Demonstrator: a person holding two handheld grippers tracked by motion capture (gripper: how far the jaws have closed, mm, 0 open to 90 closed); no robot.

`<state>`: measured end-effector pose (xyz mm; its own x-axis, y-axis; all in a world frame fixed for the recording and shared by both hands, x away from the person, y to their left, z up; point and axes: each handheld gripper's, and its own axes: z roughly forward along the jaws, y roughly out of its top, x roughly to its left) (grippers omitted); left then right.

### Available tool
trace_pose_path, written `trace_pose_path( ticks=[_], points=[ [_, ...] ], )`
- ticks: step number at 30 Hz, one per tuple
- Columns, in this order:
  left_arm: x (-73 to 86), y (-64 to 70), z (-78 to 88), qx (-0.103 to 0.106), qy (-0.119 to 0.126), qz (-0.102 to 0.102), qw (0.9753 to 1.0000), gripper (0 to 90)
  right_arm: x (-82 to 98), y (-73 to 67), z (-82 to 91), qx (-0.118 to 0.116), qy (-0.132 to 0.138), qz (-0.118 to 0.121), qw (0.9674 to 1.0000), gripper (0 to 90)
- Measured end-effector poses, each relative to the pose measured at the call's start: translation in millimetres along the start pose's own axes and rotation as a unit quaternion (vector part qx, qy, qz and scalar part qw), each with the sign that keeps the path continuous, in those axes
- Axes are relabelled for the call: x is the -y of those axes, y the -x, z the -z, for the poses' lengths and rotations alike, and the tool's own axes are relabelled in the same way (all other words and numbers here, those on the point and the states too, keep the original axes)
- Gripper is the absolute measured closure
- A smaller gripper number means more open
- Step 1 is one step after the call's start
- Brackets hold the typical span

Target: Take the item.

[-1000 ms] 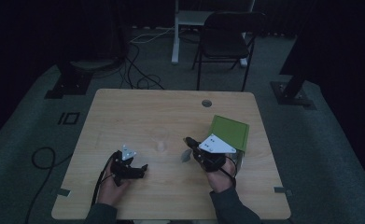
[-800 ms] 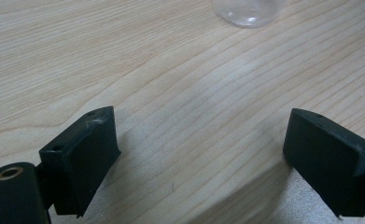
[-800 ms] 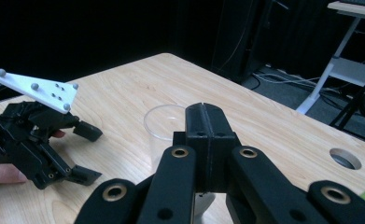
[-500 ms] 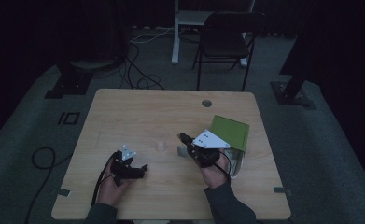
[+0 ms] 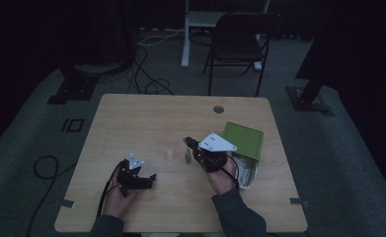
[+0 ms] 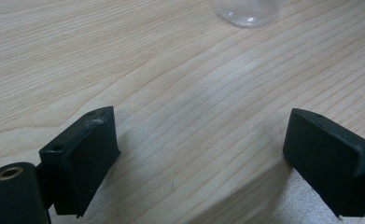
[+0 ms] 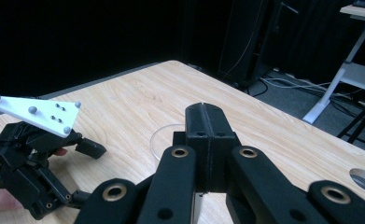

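Note:
A clear glass [image 5: 170,154] stands mid-table; its base [image 6: 248,11] shows ahead of my left gripper [image 6: 199,149], and its rim [image 7: 161,135] shows behind my right jaws. My left gripper [image 5: 148,178] rests low on the wood, open and holding nothing, and I see it again from the right gripper view [image 7: 84,149]. My right gripper [image 5: 188,143] hovers just right of the glass. Its jaws [image 7: 203,114] are pressed together, and a small pale flat piece [image 5: 187,157] hangs from them, its lower end [image 7: 196,207] showing under the jaws.
A green box [image 5: 243,139] lies at the table's right, with a white bag [image 5: 247,170] in front of it. A cable hole [image 5: 218,109] sits near the far edge. A chair [image 5: 240,44] stands beyond the wooden table [image 5: 146,118].
My right gripper has moved left, away from the green box and toward the glass, carrying the pale piece. The left gripper has stayed put.

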<state>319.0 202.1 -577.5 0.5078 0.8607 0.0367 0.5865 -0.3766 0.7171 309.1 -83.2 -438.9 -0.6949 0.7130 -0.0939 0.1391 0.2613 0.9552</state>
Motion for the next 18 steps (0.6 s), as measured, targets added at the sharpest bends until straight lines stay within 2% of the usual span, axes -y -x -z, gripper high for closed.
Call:
trace_pose_path(
  ticks=[6, 18],
  points=[
    [0.0, 0.1, 0.0, 0.000, 0.000, 0.001, 1.0000, 10.9, -2.2, 1.5, -5.5, -0.002, 0.002, -0.008, 1.0000, 90.0],
    [0.0, 0.1, 0.1, 0.000, -0.001, 0.001, 1.0000, 10.8, -15.2, 4.9, -14.4, -0.003, 0.009, -0.008, 0.9999, 90.0]
  ],
)
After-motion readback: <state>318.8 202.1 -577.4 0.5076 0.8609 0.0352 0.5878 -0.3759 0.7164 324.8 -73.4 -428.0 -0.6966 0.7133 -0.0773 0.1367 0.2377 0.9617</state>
